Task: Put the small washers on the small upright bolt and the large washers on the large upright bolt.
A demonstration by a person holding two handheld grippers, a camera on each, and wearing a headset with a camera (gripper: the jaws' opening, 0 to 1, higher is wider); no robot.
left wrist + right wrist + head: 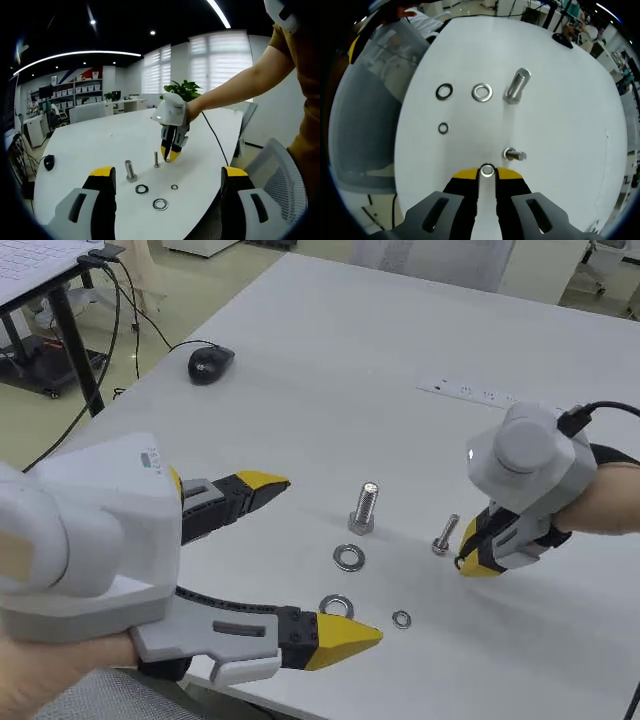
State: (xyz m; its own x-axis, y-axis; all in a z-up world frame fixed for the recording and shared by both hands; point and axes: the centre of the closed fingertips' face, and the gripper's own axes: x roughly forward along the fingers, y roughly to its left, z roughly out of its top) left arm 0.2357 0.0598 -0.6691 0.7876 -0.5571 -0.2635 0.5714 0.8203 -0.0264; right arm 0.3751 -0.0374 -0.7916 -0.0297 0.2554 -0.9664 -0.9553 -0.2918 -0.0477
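The large upright bolt [366,506] and the small upright bolt [446,535] stand mid-table. Two large washers [348,558] [336,606] and one small washer [401,619] lie flat in front of them. My right gripper [478,564] is just right of the small bolt, tips near the table. The right gripper view has that gripper [487,175] shut on a small washer [487,171], just short of the small bolt [514,155]. My left gripper [332,558] is held wide open near the front edge, with nothing between its jaws and the loose washers beyond its tips [168,171].
A black mouse [210,363] lies at the table's far left and a white power strip [470,392] at the back right. A grey mesh chair [365,125] stands at the table's front edge. The white tabletop [330,370] stretches out behind the bolts.
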